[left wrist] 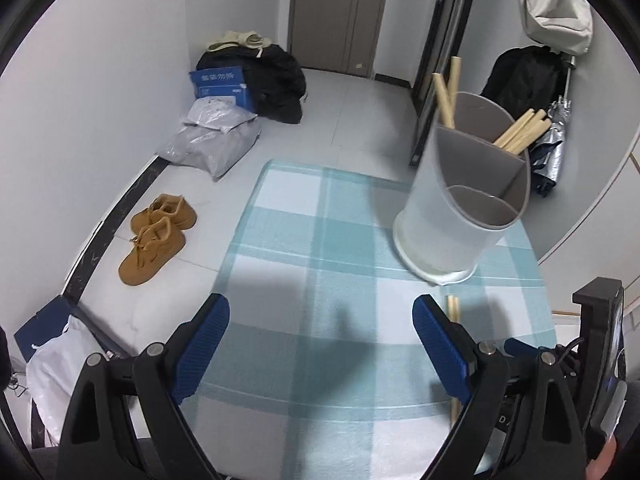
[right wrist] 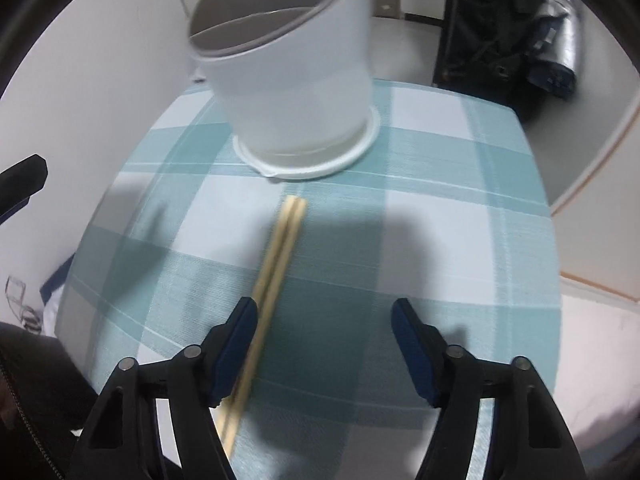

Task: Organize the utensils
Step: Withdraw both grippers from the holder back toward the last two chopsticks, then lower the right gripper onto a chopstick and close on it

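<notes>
Both grippers wide, empty: left (left wrist: 321, 342), right (right wrist: 324, 346). Chopsticks (right wrist: 276, 256) flat on cloth (right wrist: 440, 208), just before holder (right wrist: 296, 80).

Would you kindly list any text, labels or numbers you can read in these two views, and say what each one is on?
Blue box on the floor by the wall: large white Chinese characters across its top, too blurred to quote reliably; the smaller white label below them is unreadable.
Grey plastic mailer bags: faint print, too small to read.
Black frame at the lower right edge of the left wrist view: letters that look like "DA", cut off.
Right wrist view: no text.
</notes>
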The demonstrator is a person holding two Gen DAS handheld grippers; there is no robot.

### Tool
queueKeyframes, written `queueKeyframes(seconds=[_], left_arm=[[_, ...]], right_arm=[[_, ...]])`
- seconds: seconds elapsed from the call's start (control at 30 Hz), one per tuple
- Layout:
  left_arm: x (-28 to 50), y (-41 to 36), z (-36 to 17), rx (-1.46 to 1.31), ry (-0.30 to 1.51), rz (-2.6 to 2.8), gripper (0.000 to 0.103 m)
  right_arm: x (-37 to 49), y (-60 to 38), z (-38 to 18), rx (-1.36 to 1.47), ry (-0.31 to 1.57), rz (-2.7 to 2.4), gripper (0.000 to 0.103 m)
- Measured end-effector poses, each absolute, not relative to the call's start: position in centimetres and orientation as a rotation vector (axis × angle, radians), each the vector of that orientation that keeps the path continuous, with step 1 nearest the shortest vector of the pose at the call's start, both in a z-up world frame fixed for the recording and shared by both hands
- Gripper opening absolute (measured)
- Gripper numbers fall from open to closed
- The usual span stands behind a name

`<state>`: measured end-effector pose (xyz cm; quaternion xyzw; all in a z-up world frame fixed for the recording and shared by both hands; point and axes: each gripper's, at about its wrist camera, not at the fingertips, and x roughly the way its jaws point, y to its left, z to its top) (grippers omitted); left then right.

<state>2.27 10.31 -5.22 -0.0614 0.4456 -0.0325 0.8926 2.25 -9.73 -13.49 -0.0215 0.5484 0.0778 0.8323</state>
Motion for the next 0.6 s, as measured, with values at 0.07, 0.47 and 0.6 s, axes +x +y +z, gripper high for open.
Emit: queueKeyframes(seconds=[0.07, 0.47, 0.6], left_arm=[[2.3, 10.9, -5.4, -0.143, 0.931, -0.057, 0.09], [3.4, 12.8, -6.4, -0.244, 1.005, -0.025, 0.09], [3.5, 13.0, -6.6, -0.254, 1.012, -0.021, 0.09]], right_arm=[[2.2, -9.0, -13.8, -0.093, 1.169, 0.16, 0.066], [2.0, -8.3, -13.5, -0.151, 1.199, 0.155, 0.05], [2.6, -7.0, -13.9, -0.21, 1.22, 0.161, 0.047]])
